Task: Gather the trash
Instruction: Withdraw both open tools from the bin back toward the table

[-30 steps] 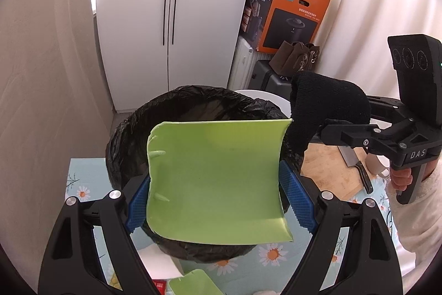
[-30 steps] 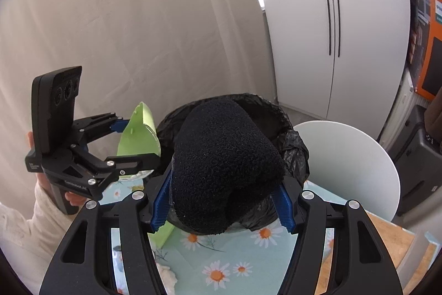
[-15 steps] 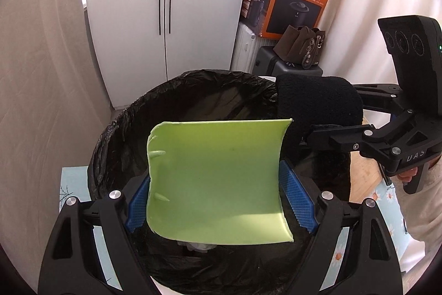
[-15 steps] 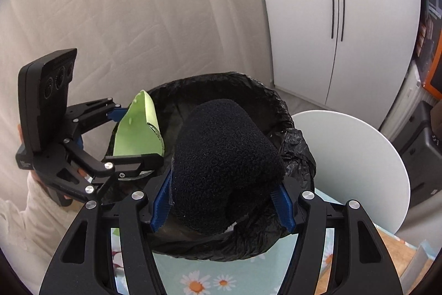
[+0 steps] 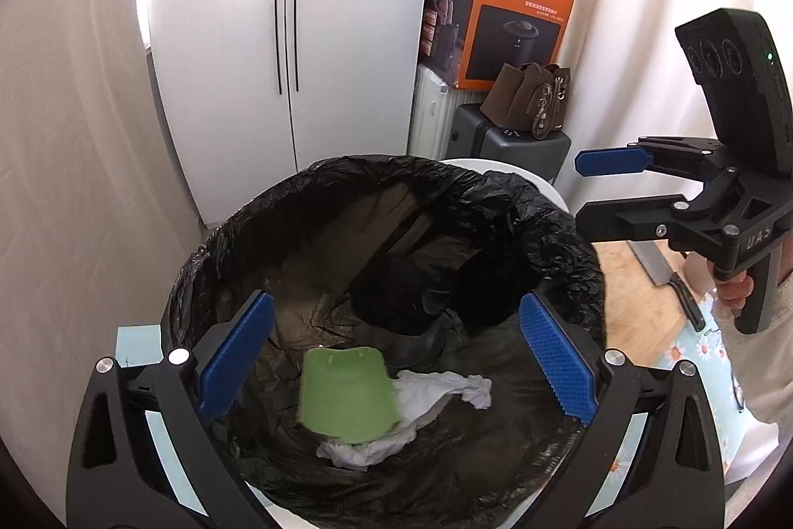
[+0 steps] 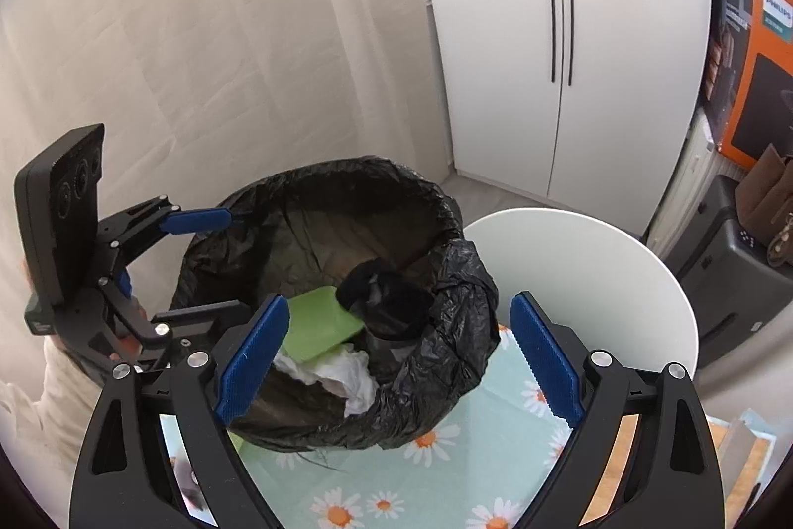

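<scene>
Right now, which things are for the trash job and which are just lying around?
For the job: trash bin, green piece, black cloth, white tissue.

Just lying around: orange box, brown bag, knife, white chair.

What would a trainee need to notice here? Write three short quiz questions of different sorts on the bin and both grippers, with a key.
1. True or false: the left gripper is shut on the green foam piece.
2. Multiple choice: the black fuzzy cloth lies (A) on the floral tablecloth, (B) inside the black-lined trash bin, (C) in the right gripper.
3. Fill in: under the green foam piece lies crumpled white ____.

Key: 1 false, its jaws stand open above the bin; 2 B; 3 tissue.
</scene>
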The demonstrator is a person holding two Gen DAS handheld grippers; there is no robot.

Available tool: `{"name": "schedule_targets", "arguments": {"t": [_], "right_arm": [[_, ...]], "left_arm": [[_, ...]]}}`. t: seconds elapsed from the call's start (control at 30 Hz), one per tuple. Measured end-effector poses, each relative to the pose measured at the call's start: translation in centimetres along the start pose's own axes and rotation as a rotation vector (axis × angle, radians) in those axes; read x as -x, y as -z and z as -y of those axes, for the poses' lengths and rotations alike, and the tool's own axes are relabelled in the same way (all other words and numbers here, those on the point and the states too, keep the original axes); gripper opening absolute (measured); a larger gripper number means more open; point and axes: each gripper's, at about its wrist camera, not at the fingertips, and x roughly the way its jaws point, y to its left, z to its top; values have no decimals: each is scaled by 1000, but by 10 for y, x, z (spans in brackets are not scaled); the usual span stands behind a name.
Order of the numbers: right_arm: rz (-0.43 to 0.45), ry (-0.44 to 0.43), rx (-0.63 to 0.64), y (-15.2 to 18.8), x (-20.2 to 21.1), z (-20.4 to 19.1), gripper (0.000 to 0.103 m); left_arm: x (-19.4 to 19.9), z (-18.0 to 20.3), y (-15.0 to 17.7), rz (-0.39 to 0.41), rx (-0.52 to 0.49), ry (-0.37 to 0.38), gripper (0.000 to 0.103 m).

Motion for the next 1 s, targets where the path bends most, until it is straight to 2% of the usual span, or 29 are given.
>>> {"name": "schedule_targets", "arguments": {"t": [0.3, 0.53, 0.6, 0.83, 1.0], "right_arm": [[18, 75, 40, 17, 47, -18, 87], [50, 86, 53, 35, 92, -38, 87], [55, 94, 59, 42, 103, -44, 88], [32, 106, 99, 69, 123, -69, 89], [-3, 84, 143, 89, 125, -88, 89]], "left_arm": [[55, 12, -2, 54, 26, 13, 97], [99, 22, 7, 61, 45, -20, 97], [112, 25, 12, 67, 53, -4, 97], [146, 33, 33, 56, 54, -55, 97], [161, 41, 53, 29, 48, -74, 97]]}}
